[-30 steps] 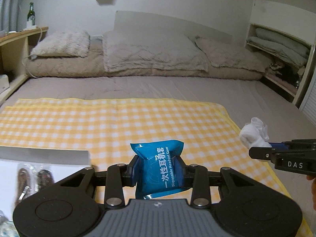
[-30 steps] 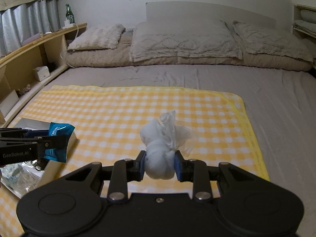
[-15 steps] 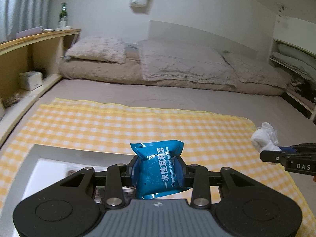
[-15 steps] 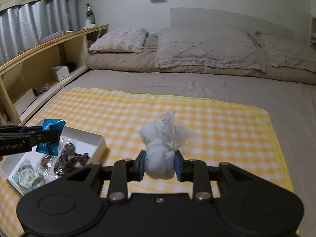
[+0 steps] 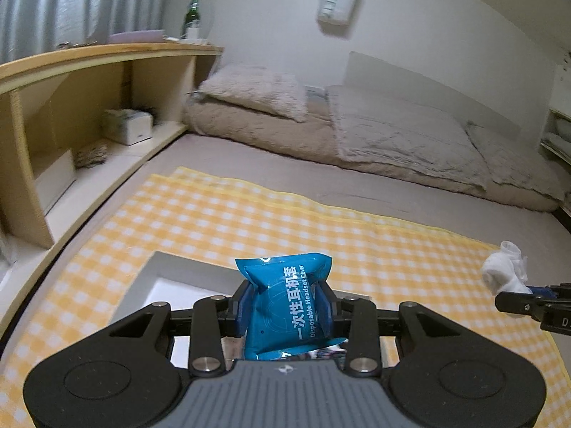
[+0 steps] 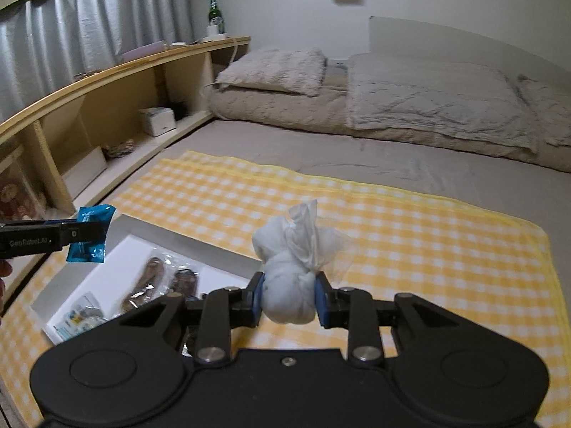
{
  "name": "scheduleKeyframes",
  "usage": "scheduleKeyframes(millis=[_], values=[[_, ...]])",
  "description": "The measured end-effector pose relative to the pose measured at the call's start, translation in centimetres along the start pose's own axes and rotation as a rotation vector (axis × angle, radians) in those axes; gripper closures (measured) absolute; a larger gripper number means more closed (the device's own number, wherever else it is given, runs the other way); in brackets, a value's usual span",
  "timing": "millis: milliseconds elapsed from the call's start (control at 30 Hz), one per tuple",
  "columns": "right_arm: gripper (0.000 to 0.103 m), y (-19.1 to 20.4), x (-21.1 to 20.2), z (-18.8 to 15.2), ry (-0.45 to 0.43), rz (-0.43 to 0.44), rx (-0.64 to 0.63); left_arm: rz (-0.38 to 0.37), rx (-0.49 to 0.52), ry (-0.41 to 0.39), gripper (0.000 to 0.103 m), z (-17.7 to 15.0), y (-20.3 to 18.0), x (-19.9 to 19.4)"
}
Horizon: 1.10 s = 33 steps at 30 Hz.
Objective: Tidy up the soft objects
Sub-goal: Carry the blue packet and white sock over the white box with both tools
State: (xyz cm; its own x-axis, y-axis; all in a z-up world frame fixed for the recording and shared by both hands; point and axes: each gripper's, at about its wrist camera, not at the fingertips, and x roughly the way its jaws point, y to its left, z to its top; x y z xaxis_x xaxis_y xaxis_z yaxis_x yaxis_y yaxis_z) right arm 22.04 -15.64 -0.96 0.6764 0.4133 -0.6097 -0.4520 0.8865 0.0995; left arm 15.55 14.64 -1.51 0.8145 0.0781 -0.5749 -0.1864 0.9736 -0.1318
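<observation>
Shallow white box (image 6: 117, 267) lies at the near-left corner of the yellow checked cloth (image 6: 410, 228), wooden shelf unit (image 6: 71, 121) close on its left, bare cloth to the right. Left gripper (image 5: 285, 303) pinches a glossy blue packet (image 5: 289, 306) upright above the box, long axis vertical, print running upward. Right gripper (image 6: 289, 297) squeezes a white cloth bundle (image 6: 292, 267) above the cloth, knotted end up.

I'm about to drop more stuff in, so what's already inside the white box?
In the box lie clear bags: two hold brown items, and one at the near corner holds something pale blue. The right gripper covers the box's near right part.
</observation>
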Motion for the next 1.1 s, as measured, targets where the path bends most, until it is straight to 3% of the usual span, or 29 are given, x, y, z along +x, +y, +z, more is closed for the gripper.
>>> scheduleKeyframes(millis=[567,733,1100], values=[[0.073,7.8,5.6,2.9,0.013,0.127,-0.03,0.147,-0.073,0.111,0.064,-0.6,8.0,3.7],[0.073,10.2,7.7,3.4,0.032,0.166,-0.034,0.15,0.006,0.172,0.064,-1.1,8.9,5.9],[0.073,16.2,13.1,3.6,0.118,0.278,-0.099,0.056,0.212,0.265,0.063,-2.4,8.7,9.3]])
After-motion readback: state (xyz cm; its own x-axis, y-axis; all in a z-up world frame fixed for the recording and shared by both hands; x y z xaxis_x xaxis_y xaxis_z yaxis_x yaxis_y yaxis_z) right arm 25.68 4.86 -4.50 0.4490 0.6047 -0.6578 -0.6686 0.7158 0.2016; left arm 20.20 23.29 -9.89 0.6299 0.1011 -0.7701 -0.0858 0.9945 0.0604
